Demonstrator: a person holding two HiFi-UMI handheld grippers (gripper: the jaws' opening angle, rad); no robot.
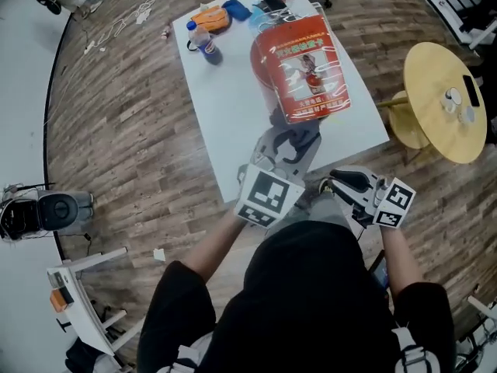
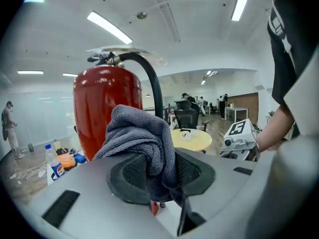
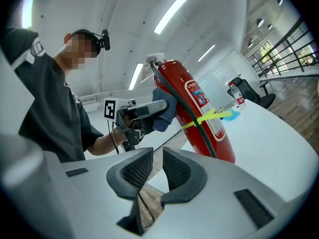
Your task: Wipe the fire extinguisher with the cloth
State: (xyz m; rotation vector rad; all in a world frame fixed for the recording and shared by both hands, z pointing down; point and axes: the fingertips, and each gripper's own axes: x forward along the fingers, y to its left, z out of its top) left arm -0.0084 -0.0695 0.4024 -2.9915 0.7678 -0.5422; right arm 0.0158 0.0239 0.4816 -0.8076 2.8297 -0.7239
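**Head view.** The fire extinguisher stands upright near the middle of the white worktop. Your left gripper reaches up to its near side. Your right gripper sits beside the left one, just off the worktop's near edge.

**Left gripper view.** The fingers clamp the grey cloth, which bulges above them. The red cylinder and its black hose rise directly behind. A bottle stands on the worktop at far left.

**Right gripper view.** Your right fingers stand narrowly apart with nothing between them. Ahead, the left gripper holds the cloth against the extinguisher's upper side, beside the hose.
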